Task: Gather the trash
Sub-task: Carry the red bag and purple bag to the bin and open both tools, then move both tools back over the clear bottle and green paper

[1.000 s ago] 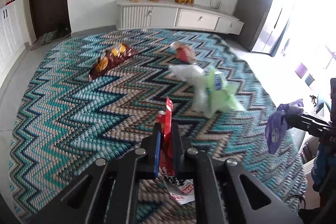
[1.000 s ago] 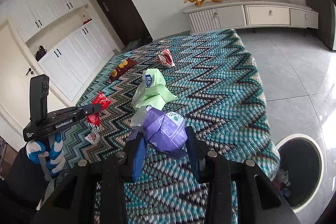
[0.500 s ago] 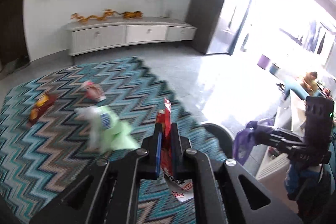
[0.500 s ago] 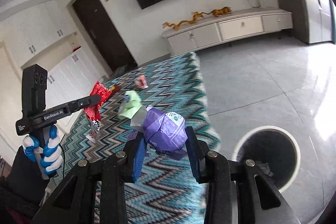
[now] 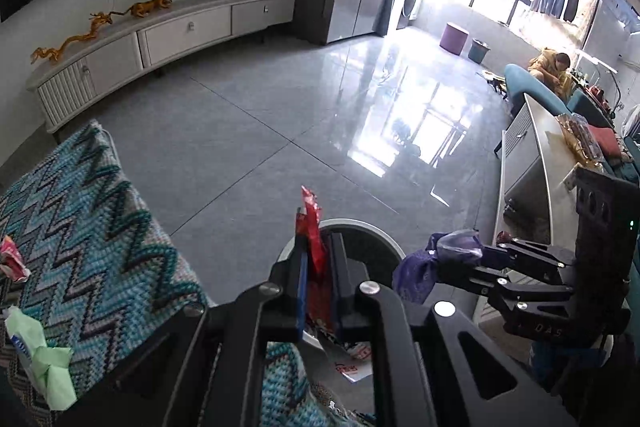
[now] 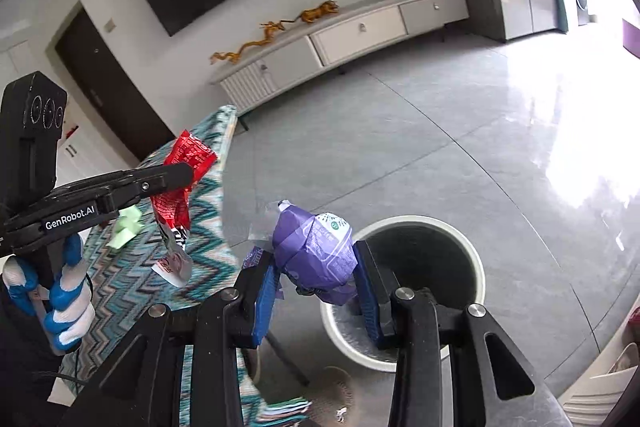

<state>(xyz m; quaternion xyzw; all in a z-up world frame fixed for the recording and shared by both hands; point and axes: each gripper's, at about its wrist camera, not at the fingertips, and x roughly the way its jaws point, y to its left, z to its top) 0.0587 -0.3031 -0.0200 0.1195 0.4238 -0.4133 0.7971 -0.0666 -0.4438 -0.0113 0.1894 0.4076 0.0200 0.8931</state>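
Left wrist view: the left gripper (image 5: 318, 269) is pinching a red snack wrapper (image 5: 313, 243) between nearly closed jaws, the wrapper's top sticking up above the fingertips and its white printed end (image 5: 352, 361) hanging below. Just beyond the fingertips the round white trash bin (image 5: 360, 227) is showing, its dark inside mostly hidden behind the gripper, so contents cannot be told from here. The right gripper (image 5: 448, 259) is reaching in from the right, clamping a crumpled purple wrapper (image 5: 420, 269) near the bin's rim. On the zigzag-patterned cloth (image 5: 100, 219) a green wrapper (image 5: 44, 359) and a red-and-white scrap (image 5: 12, 261) are lying at the left edge.

Right wrist view: the right gripper (image 6: 316, 279) is squeezing the purple wrapper (image 6: 316, 251) at a narrow opening, right beside and partly over the trash bin (image 6: 464, 247). The bin's interior is looking dark, with nothing clearly made out inside. The left gripper (image 6: 184, 173), held by a hand in a blue-and-white glove (image 6: 60, 295), is carrying the red snack wrapper (image 6: 180, 183) above the cloth's (image 6: 200, 247) edge. The green wrapper (image 6: 128, 227) is lying on the cloth behind it.
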